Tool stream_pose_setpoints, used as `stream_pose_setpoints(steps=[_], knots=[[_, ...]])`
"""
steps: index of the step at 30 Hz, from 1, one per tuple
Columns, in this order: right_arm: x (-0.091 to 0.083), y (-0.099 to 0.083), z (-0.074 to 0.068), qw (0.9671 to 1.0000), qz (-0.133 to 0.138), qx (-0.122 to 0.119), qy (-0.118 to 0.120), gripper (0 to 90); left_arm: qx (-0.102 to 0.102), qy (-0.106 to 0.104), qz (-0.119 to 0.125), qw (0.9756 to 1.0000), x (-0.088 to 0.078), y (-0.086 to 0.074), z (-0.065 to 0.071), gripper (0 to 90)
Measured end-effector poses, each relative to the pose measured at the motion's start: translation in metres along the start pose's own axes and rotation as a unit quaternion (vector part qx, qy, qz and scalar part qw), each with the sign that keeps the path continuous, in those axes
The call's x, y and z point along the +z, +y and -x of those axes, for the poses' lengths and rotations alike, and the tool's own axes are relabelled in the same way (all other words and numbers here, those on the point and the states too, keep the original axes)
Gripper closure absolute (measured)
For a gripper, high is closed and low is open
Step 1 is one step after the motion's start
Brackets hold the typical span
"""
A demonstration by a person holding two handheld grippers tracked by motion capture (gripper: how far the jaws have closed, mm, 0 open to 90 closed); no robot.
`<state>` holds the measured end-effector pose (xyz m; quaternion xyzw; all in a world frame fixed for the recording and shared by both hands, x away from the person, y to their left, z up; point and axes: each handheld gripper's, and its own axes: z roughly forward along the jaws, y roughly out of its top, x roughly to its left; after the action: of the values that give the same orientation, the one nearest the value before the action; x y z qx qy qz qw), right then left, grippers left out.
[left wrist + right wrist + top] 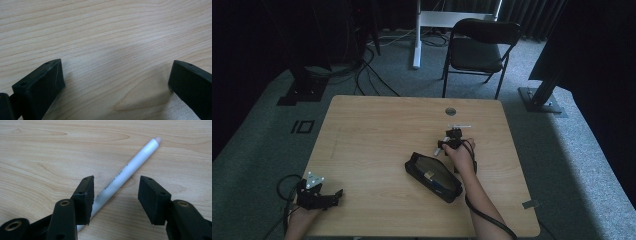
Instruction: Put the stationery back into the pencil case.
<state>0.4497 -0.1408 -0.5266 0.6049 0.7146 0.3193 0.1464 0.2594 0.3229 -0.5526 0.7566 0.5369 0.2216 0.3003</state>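
A white pen (132, 162) with a pale tip lies slantwise on the wooden table (377, 130). My right gripper (116, 185) hovers low over it with its jaws open. The pen runs between the pads and passes under the left one, and neither pad presses on it. From above, the right gripper (454, 134) sits right of the table's centre, with the pen (460, 126) just beyond its tips. An open black pencil case (432, 175) lies close behind that hand. My left gripper (332, 196) rests at the near left corner, its jaws (117, 67) wide open over bare wood.
A round cable hole (450, 111) sits near the table's far edge. Beyond the table stand a black chair (477, 47) and a white desk leg (416, 35). Cables (362, 70) and black stand bases (302, 92) lie on the carpet.
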Motion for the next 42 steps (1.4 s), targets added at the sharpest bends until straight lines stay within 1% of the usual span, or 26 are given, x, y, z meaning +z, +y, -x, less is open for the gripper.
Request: stream_pose_setpoints(steps=[2, 4, 5, 8, 11, 14, 17, 21, 26, 30, 32, 35, 37, 39, 40, 42], knots=[[0.003, 0.000, 0.000, 1.0000, -0.003, -0.003, -0.001, 47.4, 0.000, 0.000, 0.000, 1.0000, 0.000, 0.000, 0.000, 0.3], [0.006, 0.000, -0.001, 1.0000, -0.007, 0.000, 0.002, 47.7, 0.000, 0.000, 0.000, 1.0000, 0.000, 0.000, 0.000, 0.3], [0.007, 0.000, -0.001, 1.0000, -0.007, -0.003, -0.003, 48.6, 0.000, 0.000, 0.000, 1.0000, 0.000, 0.000, 0.000, 0.3], [0.009, 0.002, -0.001, 1.0000, -0.004, 0.000, -0.007, 49.1, 0.000, 0.000, 0.000, 1.0000, 0.000, 0.000, 0.000, 0.2], [0.011, 0.004, 0.000, 0.9996, -0.004, -0.014, -0.023, 52.3, 0.000, 0.000, 0.000, 1.0000, 0.000, 0.000, 0.000, 0.3], [0.012, 0.005, -0.001, 0.9989, -0.008, -0.034, -0.030, 59.2, 0.000, 0.000, 0.000, 1.0000, 0.000, 0.000, 0.000, 0.3], [0.012, 0.004, -0.001, 0.9981, -0.008, -0.056, -0.023, 61.8, 0.000, 0.000, 0.000, 1.0000, 0.000, 0.000, 0.000, 0.3], [0.010, 0.003, 0.000, 0.9962, -0.012, -0.082, -0.028, 70.5, 0.000, 0.000, 0.000, 1.0000, 0.000, 0.000, 0.000, 0.3], [0.008, 0.002, 0.002, 0.9952, -0.017, -0.095, -0.016, 77.3, 0.000, 0.000, 0.000, 1.0000, 0.000, 0.000, 0.000, 0.3], [0.007, 0.000, 0.005, 0.9938, -0.013, -0.110, -0.010, 77.6, 0.000, 0.000, 0.000, 1.0000, 0.000, 0.000, 0.000, 0.3], [0.007, 0.000, 0.006, 0.9940, -0.013, -0.109, -0.007, 77.8, 0.000, 0.000, 0.000, 1.0000, 0.000, 0.000, 0.000, 0.3], [0.005, 0.000, 0.009, 0.9933, -0.020, -0.114, -0.002, 78.1, 0.000, 0.000, 0.000, 1.0000, 0.000, 0.000, 0.000, 0.3], [0.003, 0.000, 0.013, 0.9934, -0.025, -0.112, -0.005, 78.3, 0.000, 0.000, 0.000, 1.0000, 0.000, 0.000, 0.000, 0.3], [0.001, 0.000, 0.017, 0.9933, -0.028, -0.112, 0.000, 78.4, 0.000, 0.000, 0.000, 1.0000, 0.000, 0.000, 0.000, 0.3], [-0.001, -0.001, 0.020, 0.9931, -0.029, -0.114, -0.002, 78.4, 0.000, 0.000, 0.000, 1.0000, 0.000, 0.000, 0.000, 0.3], [-0.003, -0.002, 0.024, 0.9939, -0.032, -0.106, 0.003, 78.4, 0.000, 0.000, 0.000, 1.0000, 0.000, 0.000, 0.000, 0.3]])
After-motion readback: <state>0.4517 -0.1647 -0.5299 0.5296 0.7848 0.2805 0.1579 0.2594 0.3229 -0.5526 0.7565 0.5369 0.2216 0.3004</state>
